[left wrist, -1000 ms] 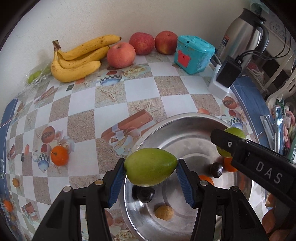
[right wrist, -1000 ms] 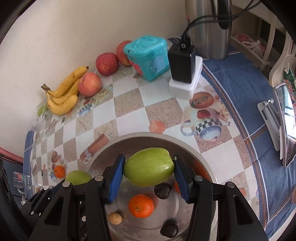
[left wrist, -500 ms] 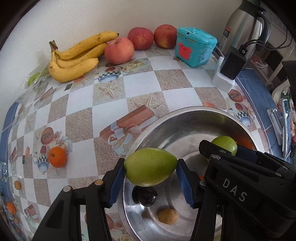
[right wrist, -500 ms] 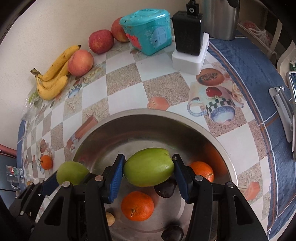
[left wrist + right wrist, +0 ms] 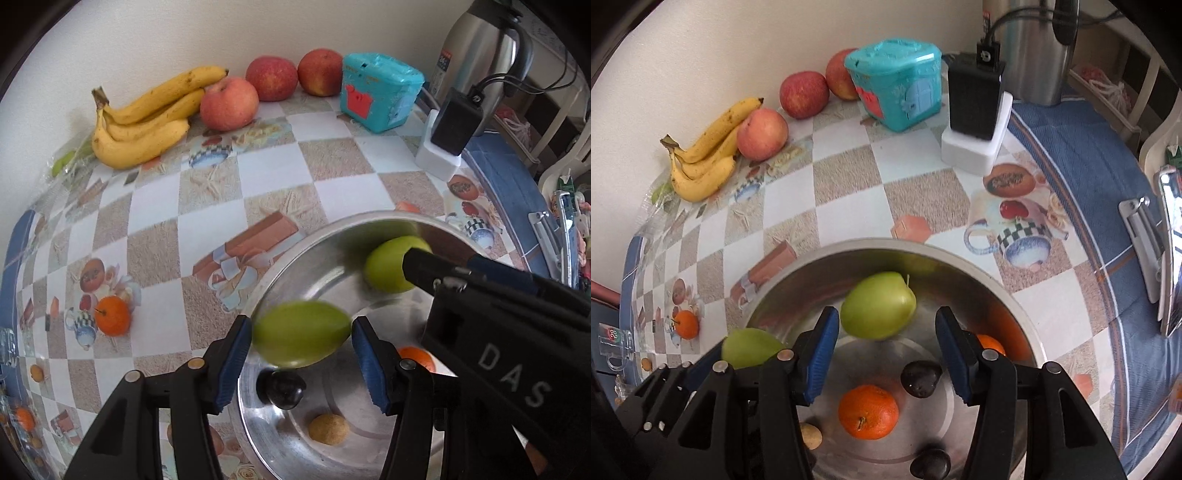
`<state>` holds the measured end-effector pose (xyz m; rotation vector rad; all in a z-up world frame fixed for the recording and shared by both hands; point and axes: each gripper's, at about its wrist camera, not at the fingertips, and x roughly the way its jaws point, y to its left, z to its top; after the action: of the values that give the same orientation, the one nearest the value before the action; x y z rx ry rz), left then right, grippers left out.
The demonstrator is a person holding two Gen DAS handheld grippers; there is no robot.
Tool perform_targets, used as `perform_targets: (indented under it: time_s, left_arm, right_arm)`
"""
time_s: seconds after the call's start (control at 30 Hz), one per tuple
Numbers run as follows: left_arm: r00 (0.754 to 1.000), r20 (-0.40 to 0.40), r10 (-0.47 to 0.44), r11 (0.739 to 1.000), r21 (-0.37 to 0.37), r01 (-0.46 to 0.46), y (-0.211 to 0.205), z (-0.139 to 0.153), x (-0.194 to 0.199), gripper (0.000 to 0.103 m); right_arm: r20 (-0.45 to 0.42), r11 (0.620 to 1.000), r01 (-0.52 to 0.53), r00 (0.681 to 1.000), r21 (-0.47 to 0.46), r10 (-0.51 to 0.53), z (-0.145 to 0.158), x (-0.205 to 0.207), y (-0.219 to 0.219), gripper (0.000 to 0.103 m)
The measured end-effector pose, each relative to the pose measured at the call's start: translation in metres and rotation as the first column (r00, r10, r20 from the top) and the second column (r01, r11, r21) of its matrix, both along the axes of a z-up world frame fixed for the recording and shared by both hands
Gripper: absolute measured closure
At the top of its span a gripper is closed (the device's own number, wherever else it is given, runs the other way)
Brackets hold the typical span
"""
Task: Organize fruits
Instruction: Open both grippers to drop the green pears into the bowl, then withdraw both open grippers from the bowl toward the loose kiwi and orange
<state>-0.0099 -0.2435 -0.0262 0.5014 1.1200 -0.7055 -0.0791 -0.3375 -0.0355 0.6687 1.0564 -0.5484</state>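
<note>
Both grippers hang over the steel bowl (image 5: 1008, 295) with their fingers spread, and a green fruit sits in each gap, touching neither pad.

In the left wrist view, the left gripper (image 5: 302, 356) frames a blurred green fruit (image 5: 301, 334) just over the bowl's near-left rim; I judge from the blur that it is dropping free. Its long axis runs across the gap, from one blue pad to the other, with a sliver of space at each end.

In the right wrist view, the right gripper (image 5: 884, 354) frames the second green fruit (image 5: 879, 306), which lies a little ahead of the fingertips toward the bowl's far wall, tilted, stem end up and to the right. It looks loose too.

So each fruit lies straight ahead of and below its own fingers, inside the bowl's rim, where oranges (image 5: 868, 411) and dark plums (image 5: 921, 378) lie already.

Left on the tabletop (image 5: 332, 155) are the bananas (image 5: 144, 122), three apples (image 5: 229, 103) and a small orange (image 5: 112, 315). That orange lies left of the bowl, nearer the left gripper.
</note>
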Motion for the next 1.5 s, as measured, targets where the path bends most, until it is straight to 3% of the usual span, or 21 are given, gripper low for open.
perform_targets:
  time_s: [0.27, 0.57, 0.87, 1.13, 1.2, 1.3, 1.37, 1.5]
  left_arm:
    - [1.000, 0.018, 0.007, 0.999, -0.053, -0.006, 0.004, 0.022, 0.003, 0.040]
    - [0.989, -0.025, 0.148, 0.985, -0.080, -0.150, 0.038, 0.020, 0.040, 0.040]
    - [0.948, -0.054, 0.314, 0.942, -0.106, -0.318, 0.082, 0.022, 0.080, 0.040]
    - [0.919, -0.074, 0.387, 0.912, -0.117, -0.394, 0.104, 0.021, 0.096, 0.040]
    - [0.915, -0.072, 0.397, 0.908, -0.113, -0.403, 0.106, 0.020, 0.099, 0.038]
    - [0.910, -0.046, 0.411, 0.905, -0.096, -0.414, 0.109, 0.019, 0.101, 0.022]
    - [0.906, -0.036, 0.422, 0.902, -0.088, -0.423, 0.111, 0.018, 0.102, 0.013]
    - [0.893, -0.039, 0.448, 0.890, -0.082, -0.449, 0.115, 0.014, 0.104, 0.006]
  right_arm:
    - [0.048, 0.999, 0.014, 0.999, -0.049, -0.012, 0.029, -0.005, -0.005, 0.047]
    - [0.029, 0.999, 0.037, 0.999, -0.041, -0.036, 0.026, -0.009, -0.010, 0.047]
    - [0.009, 0.999, -0.015, 1.000, -0.052, 0.016, 0.026, 0.003, 0.004, 0.047]
    - [0.000, 0.996, -0.062, 0.998, -0.064, 0.062, 0.027, 0.013, 0.015, 0.047]
    - [-0.001, 0.996, -0.061, 0.998, -0.064, 0.061, 0.026, 0.012, 0.015, 0.047]
    - [-0.007, 0.996, -0.056, 0.998, -0.067, 0.056, 0.025, 0.012, 0.013, 0.047]
    - [-0.016, 0.996, -0.054, 0.998, -0.074, 0.053, 0.023, 0.012, 0.012, 0.026]
    - [-0.013, 0.997, -0.047, 0.999, -0.069, 0.046, 0.020, 0.011, 0.010, 0.022]
